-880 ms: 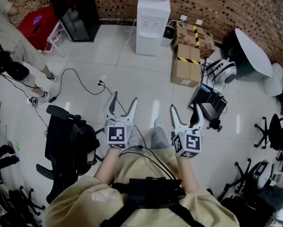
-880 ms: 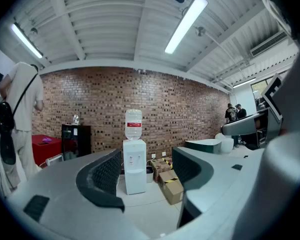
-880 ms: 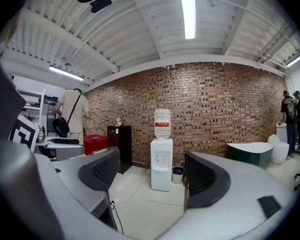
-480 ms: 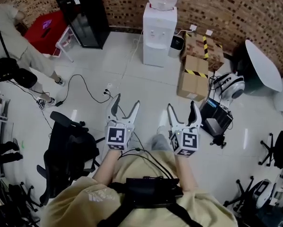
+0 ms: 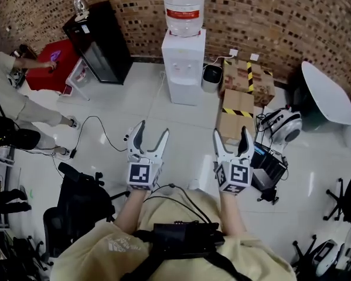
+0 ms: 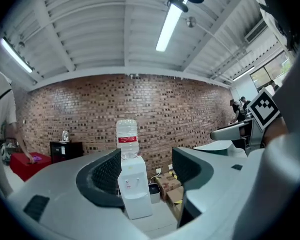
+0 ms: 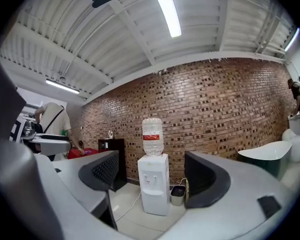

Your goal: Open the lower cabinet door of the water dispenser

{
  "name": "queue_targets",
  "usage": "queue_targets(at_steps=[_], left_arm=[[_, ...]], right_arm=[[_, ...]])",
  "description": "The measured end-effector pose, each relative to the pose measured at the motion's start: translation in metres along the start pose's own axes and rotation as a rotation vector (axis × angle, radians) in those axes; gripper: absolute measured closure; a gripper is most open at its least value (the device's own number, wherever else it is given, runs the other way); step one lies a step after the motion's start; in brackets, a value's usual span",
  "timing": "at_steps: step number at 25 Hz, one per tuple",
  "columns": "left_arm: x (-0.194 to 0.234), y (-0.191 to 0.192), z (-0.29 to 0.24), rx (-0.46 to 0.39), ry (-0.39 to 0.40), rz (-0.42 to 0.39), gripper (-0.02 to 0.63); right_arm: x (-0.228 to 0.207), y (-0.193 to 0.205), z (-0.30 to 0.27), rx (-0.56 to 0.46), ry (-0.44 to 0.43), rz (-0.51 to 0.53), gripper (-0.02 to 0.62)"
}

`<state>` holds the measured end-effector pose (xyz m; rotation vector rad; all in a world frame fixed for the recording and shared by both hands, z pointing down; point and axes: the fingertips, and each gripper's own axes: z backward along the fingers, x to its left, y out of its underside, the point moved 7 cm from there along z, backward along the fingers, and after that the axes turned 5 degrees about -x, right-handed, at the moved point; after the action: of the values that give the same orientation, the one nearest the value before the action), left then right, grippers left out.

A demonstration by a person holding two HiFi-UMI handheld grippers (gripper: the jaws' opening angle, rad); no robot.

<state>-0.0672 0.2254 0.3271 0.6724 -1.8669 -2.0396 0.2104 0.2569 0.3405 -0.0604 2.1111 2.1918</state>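
Note:
A white water dispenser (image 5: 183,66) with a clear bottle on top stands against the brick wall; its lower cabinet door (image 5: 183,91) is closed. It also shows in the left gripper view as the dispenser (image 6: 134,190) and in the right gripper view as the dispenser (image 7: 155,184), framed between the jaws. My left gripper (image 5: 149,135) and right gripper (image 5: 230,136) are held level in front of me, well short of the dispenser. Both stand open with nothing between their fingers.
Stacked cardboard boxes (image 5: 241,89) and a small bin (image 5: 211,76) sit right of the dispenser. A black cabinet (image 5: 99,43) stands to its left. A black office chair (image 5: 78,201) is at my left, cables (image 5: 99,133) cross the floor, and a person (image 5: 11,86) stands far left.
The view has tilted up and moved nearer the dispenser, so its whole bottle now shows. Both grippers stay open and side by side.

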Motion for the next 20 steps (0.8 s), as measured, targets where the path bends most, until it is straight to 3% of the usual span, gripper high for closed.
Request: queue_targets(at_steps=[9, 14, 20], left_arm=[[0.001, 0.027, -0.043, 0.077, -0.02, 0.006, 0.311], [0.011, 0.034, -0.088, 0.091, 0.009, 0.066, 0.311], [0.05, 0.057, -0.157, 0.069, 0.087, 0.075, 0.311]], right_arm=[[-0.035, 0.033, -0.035, 0.112, 0.009, -0.069, 0.169], [-0.033, 0.049, -0.071, 0.15, 0.011, -0.078, 0.169], [-0.034, 0.062, -0.134, 0.181, 0.063, -0.078, 0.169]])
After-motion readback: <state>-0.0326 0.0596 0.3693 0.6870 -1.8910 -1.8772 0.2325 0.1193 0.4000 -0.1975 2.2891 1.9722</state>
